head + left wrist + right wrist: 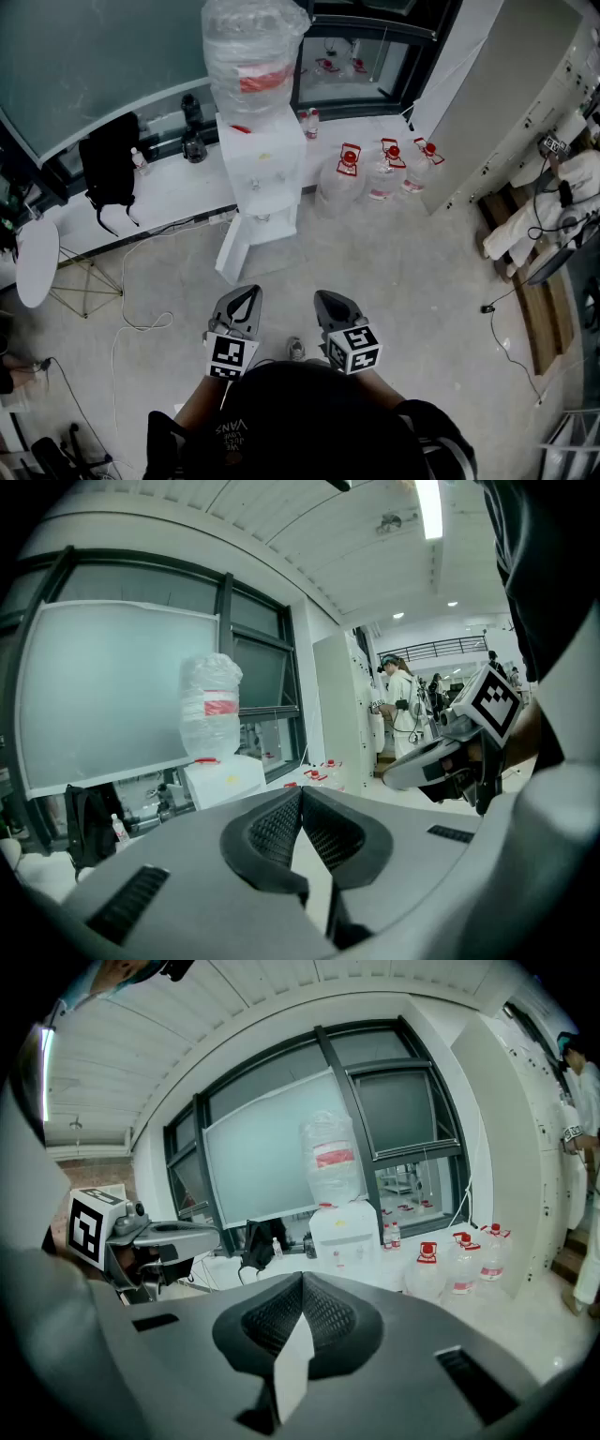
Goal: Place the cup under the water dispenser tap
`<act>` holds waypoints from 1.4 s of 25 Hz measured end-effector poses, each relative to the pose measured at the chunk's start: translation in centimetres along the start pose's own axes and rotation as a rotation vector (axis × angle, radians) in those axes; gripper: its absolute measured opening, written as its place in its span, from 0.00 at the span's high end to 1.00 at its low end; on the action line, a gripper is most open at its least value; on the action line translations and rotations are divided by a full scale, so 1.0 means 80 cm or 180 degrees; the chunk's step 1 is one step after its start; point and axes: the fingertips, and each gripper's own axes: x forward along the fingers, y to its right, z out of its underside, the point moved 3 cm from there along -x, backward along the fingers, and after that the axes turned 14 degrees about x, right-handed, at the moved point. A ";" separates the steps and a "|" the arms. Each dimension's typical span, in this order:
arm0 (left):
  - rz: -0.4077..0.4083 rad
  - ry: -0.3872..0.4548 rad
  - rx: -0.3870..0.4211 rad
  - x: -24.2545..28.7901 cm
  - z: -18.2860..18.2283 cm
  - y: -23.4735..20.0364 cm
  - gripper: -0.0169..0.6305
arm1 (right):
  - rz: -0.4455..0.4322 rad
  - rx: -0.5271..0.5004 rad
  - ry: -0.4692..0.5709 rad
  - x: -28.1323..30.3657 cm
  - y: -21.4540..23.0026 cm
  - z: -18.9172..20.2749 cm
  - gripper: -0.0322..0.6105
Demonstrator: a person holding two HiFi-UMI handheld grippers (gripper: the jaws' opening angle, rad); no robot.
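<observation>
The white water dispenser [259, 178] stands on the floor against the window ledge, with a wrapped bottle [253, 52] on top. It also shows ahead as the dispenser [223, 778] in the left gripper view and the dispenser [344, 1235] in the right gripper view. I cannot make out a cup in any view. My left gripper [246, 296] and right gripper [329, 299] hang side by side over the floor, well short of the dispenser. Both are shut with nothing between the jaws: left gripper [300, 794], right gripper [302, 1283].
Several spare water bottles [380, 171] with red caps stand on the floor right of the dispenser. A black backpack [111, 157] leans on the ledge at the left, and a white cable [141, 314] trails across the floor. A person in white [562, 202] is at the far right.
</observation>
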 end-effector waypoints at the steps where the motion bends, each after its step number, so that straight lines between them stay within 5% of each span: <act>1: 0.0008 0.0003 0.0002 -0.002 0.003 -0.002 0.95 | 0.0009 -0.0003 0.0018 0.001 -0.003 0.000 0.89; 14: 0.0134 0.0087 -0.0136 0.015 0.011 -0.006 0.95 | -0.0089 0.0141 0.0100 0.015 -0.006 0.007 0.88; 26: -0.0069 0.0010 -0.0100 0.106 0.032 0.002 0.94 | -0.0114 0.0190 -0.0085 0.044 0.077 0.001 0.88; 35: 0.0191 -0.0129 -0.0196 0.191 0.062 -0.042 0.85 | -0.0024 0.0316 -0.0166 0.101 0.108 -0.026 0.88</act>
